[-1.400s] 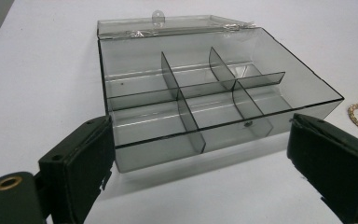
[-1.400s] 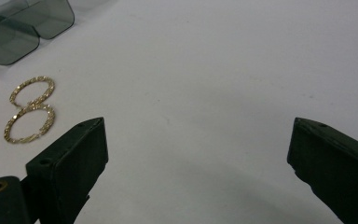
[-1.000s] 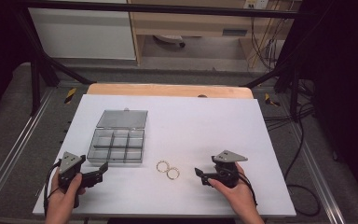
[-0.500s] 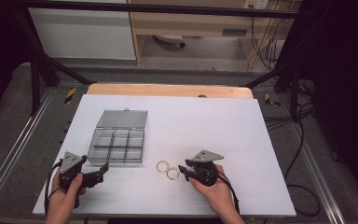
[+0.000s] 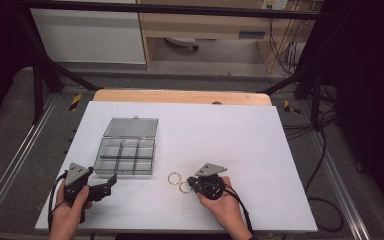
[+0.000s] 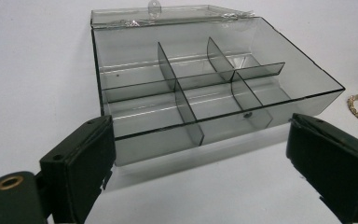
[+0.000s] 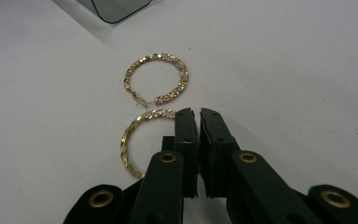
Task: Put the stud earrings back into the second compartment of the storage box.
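Note:
Two gold hoop earrings lie side by side on the white table: the far earring (image 5: pixel 174 178) (image 7: pixel 156 78) lies free, while the rim of the near earring (image 5: pixel 184 188) (image 7: pixel 129 140) runs under my right gripper (image 5: pixel 191 184) (image 7: pixel 198 112). Its jaws have just been closing and now stand shut, pinching that near hoop's rim, though the contact itself is hidden. My left gripper (image 5: pixel 107 185) (image 6: pixel 200 140) stands open just in front of a clear smoky box (image 5: pixel 125 170) (image 6: pixel 168 140) with several empty compartments, its lid (image 5: pixel 131 127) folded back.
The white table top (image 5: pixel 230 135) ends in a wooden strip (image 5: pixel 180 96) at the back. Metal frame rails (image 5: pixel 15 165) and black cables (image 5: pixel 325 200) run beside it.
My right gripper slid left to the earrings and its jaws closed at the near hoop. The left gripper stayed still.

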